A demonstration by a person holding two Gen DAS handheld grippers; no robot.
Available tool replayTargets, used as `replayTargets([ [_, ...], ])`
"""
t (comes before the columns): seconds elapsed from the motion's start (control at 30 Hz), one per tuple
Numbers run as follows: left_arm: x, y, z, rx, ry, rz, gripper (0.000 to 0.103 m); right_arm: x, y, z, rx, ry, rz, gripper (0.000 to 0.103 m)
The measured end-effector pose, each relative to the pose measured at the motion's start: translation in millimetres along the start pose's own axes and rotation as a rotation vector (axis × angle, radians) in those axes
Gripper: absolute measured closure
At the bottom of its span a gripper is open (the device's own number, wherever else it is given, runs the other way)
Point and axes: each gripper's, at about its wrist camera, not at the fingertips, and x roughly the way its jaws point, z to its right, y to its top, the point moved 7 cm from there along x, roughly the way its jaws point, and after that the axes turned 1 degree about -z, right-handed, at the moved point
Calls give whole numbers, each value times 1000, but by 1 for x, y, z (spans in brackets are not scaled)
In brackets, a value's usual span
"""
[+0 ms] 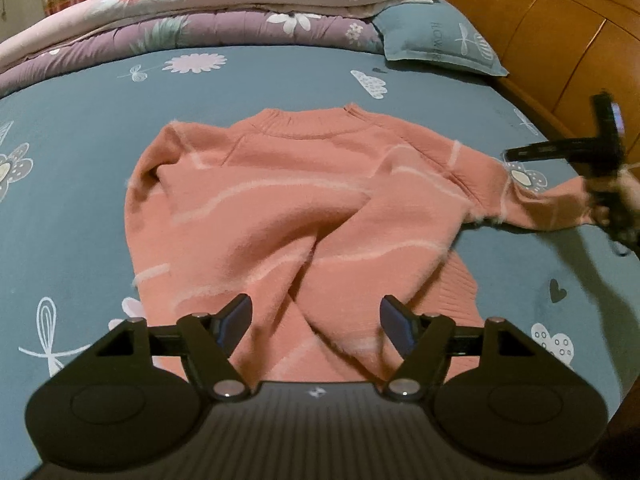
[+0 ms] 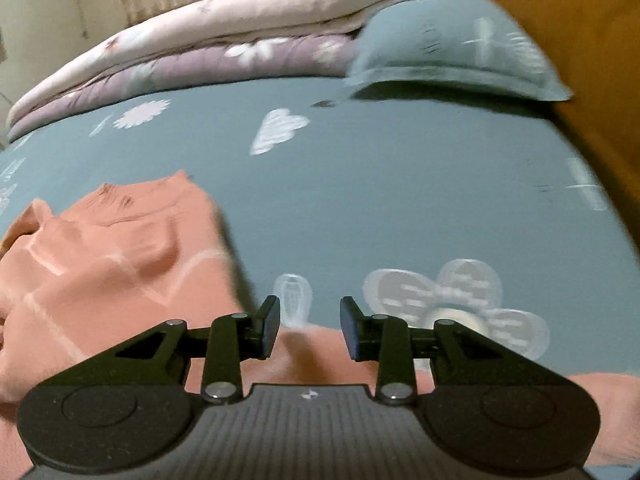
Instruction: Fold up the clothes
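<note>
A salmon-pink sweater (image 1: pixel 280 208) with pale wavy stripes lies flat on the bed, collar at the far side. One sleeve is folded across its body toward the near hem. My left gripper (image 1: pixel 316 322) hovers open over the near hem, nothing between its fingers. The other sleeve (image 1: pixel 560 204) stretches out to the right, where my right gripper (image 1: pixel 604 196) and a hand appear blurred at its cuff. In the right wrist view the right gripper (image 2: pixel 310 328) stands open just above that pink sleeve (image 2: pixel 316 356), and the sweater's shoulder (image 2: pixel 120 248) fills the left.
The blue-grey floral bedsheet (image 1: pixel 100 208) covers the bed. Folded pink and purple quilts (image 1: pixel 200 12) are stacked along the far edge, with a blue pillow (image 1: pixel 440 36) beside them. A wooden headboard (image 1: pixel 560 28) runs along the right side.
</note>
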Motion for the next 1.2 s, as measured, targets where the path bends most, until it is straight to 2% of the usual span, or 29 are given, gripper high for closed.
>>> replayTargets([
  [0.1,0,-3,-3,-7,8,-8,32,20,-8,-19,-35,20,-29,64],
  [0.27,9,1,-10,-26,19,-19,32,27,-33,-52,-243,-21,-56,64],
  [0.6,29,11,6,44,-37,-36,30,37,-31,-46,-335,49,-115,57],
  [0.7,34,11,4,33,-43,-43,30,43,-30,-42,-324,116,-141,57],
  [0.73,35,11,4,32,-42,-44,30,44,-29,-41,-318,127,-148,60],
  [0.8,36,11,3,29,-41,-42,30,44,-28,-41,-316,112,-152,82],
  [0.83,35,12,1,25,-37,-38,30,43,-28,-43,-321,88,-150,89],
  [0.93,31,15,-7,1,-19,-20,30,45,-19,-35,-287,-34,-96,89],
  [1.03,26,17,-18,-19,6,-10,30,42,-8,-14,-120,-80,-60,88],
  [1.13,21,14,-31,-28,30,-11,30,21,-11,-23,-123,-42,-33,84],
  [1.2,19,9,-41,-48,39,-20,30,5,-17,-34,-143,-19,-25,75],
])
